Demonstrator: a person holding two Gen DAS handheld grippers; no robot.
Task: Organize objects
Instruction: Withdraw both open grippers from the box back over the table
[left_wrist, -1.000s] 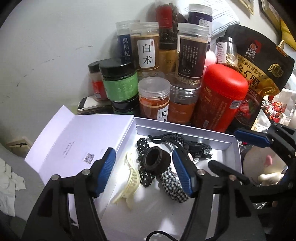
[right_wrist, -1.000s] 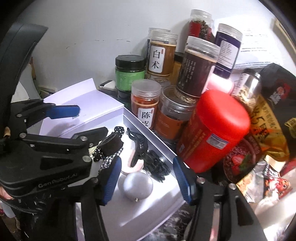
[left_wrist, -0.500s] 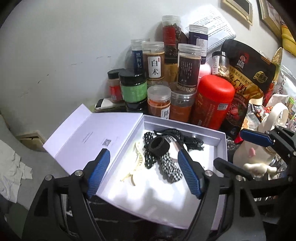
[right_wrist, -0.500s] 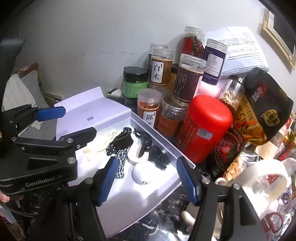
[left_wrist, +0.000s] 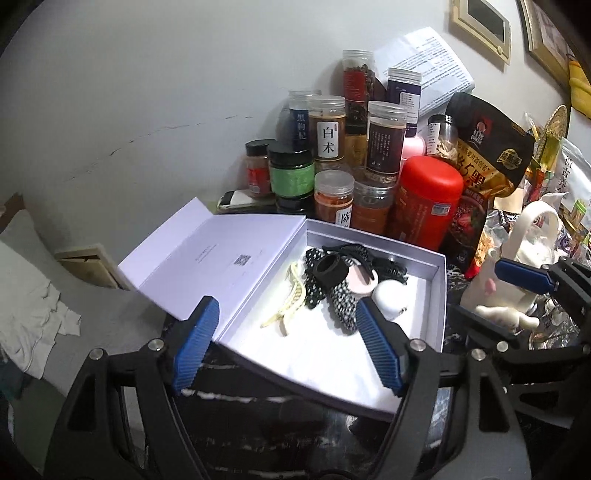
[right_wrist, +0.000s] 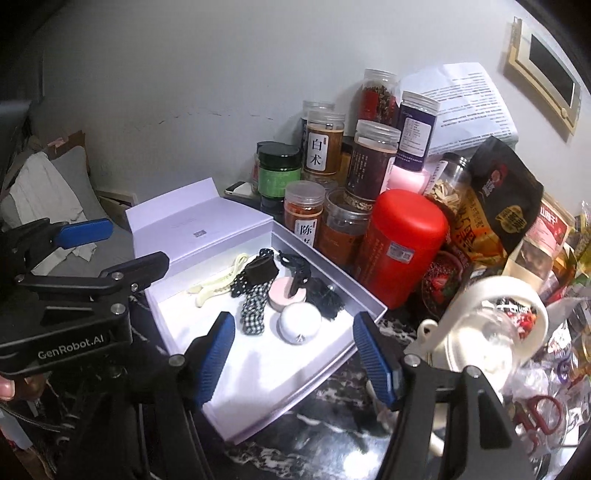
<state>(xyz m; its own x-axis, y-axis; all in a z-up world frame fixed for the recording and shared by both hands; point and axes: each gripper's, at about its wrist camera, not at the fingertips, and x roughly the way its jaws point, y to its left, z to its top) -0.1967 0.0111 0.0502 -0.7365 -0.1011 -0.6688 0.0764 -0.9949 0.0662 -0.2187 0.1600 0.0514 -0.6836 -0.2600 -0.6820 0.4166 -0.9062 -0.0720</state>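
The white box (left_wrist: 436, 295) lies open at the desk's left edge, its lid (left_wrist: 221, 258) folded out, holding hair clips and ties (left_wrist: 332, 284). Jars (left_wrist: 328, 133) crowd its far side. Left gripper (left_wrist: 288, 347) and right gripper (right_wrist: 295, 354) hover wide, empty.

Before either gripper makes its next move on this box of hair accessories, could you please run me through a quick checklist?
1. Left gripper empty: ok, jaws apart, nothing between them.
2. Right gripper empty: ok, jaws apart, nothing between them.
3. White box open: ok, its lid is folded back flat.
4. Items inside the box: ok, the cream hair claw, checked scrunchie, white ball and black clips all lie within its walls.
5. Room around the box: not ok, the red canister and jars crowd its far wall.
6. What remains to be sorted: cannot tell.
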